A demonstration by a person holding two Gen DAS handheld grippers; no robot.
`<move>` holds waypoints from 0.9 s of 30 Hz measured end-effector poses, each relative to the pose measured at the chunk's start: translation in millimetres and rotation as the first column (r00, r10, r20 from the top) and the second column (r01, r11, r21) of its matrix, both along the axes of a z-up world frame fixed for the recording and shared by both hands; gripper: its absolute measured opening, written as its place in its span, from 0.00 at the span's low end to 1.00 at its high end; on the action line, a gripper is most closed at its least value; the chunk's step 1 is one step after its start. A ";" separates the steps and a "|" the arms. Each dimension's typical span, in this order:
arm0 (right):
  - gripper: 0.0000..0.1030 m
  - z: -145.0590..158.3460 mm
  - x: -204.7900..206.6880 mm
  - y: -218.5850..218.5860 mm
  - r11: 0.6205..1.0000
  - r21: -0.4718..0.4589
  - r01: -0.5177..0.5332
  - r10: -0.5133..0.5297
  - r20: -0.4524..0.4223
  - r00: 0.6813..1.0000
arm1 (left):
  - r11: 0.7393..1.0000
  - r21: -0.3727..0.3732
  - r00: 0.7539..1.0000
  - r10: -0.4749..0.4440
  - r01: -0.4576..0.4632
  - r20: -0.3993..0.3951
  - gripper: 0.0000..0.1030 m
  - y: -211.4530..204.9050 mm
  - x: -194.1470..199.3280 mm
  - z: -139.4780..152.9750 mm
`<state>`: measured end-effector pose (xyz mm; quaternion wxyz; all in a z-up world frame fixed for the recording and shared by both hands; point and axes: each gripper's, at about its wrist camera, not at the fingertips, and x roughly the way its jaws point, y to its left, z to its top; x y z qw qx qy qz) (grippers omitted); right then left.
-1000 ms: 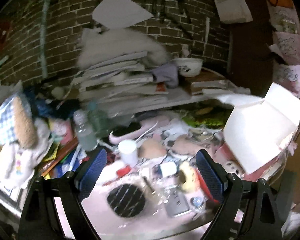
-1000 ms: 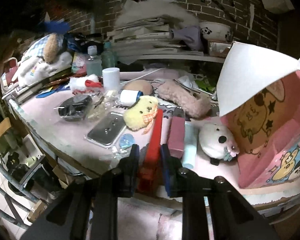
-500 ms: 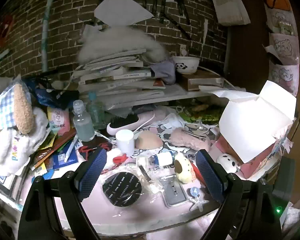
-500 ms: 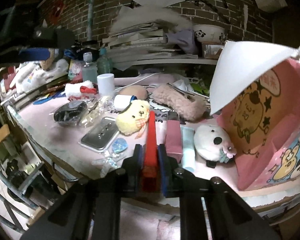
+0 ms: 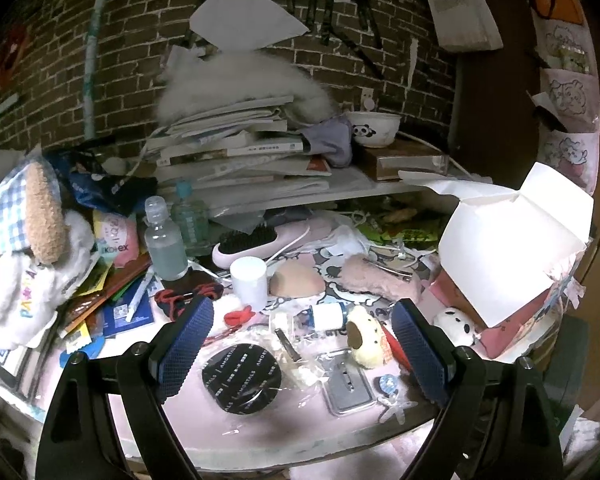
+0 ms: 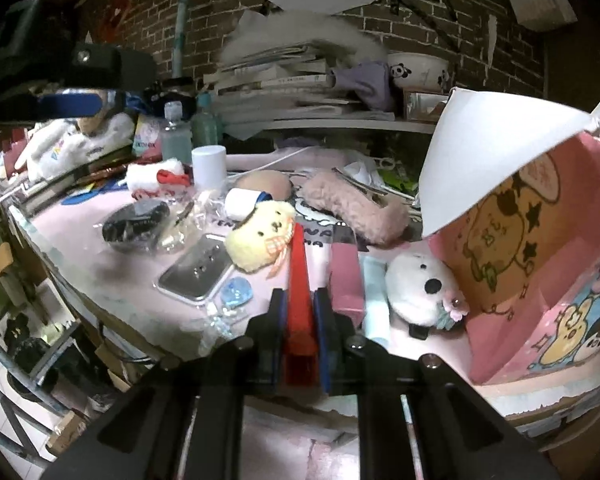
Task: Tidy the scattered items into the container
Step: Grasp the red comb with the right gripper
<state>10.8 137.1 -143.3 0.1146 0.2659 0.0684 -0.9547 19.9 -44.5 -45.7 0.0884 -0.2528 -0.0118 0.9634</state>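
My right gripper [image 6: 299, 300] is shut on the near end of a long red bar [image 6: 298, 256] lying on the pink table [image 6: 80, 240]. Beside the bar lie a yellow plush [image 6: 260, 236], a pink rectangular box [image 6: 344, 276], a pale blue tube [image 6: 374, 300] and a white plush [image 6: 416, 284]. To the right stands the open pink cartoon box [image 6: 540, 248] with its white flap raised. My left gripper [image 5: 304, 336] hangs open above a black round tin [image 5: 242, 378] with nothing between its fingers. The left wrist view also shows the red bar [image 5: 396, 346] and the cartoon box [image 5: 512, 256].
A metal tin [image 6: 196, 268], a white cup [image 5: 248, 278], two bottles [image 5: 166, 240], a hairbrush [image 5: 252, 244] and a fuzzy pink pouch [image 6: 352, 208] crowd the table. Stacked books [image 5: 236, 152] and a panda bowl [image 5: 374, 128] sit on a shelf behind. The table's front edge [image 5: 260, 446] is near.
My right gripper's fingers have closed onto the red bar. The left wrist view has steadied and now takes in more of the table.
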 end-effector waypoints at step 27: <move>0.25 -3.4 -3.0 7.6 0.997 -0.077 -0.009 0.010 0.016 1.000 | 1.000 0.020 1.000 0.004 -0.005 0.028 0.87 1.1 -3.0 -7.6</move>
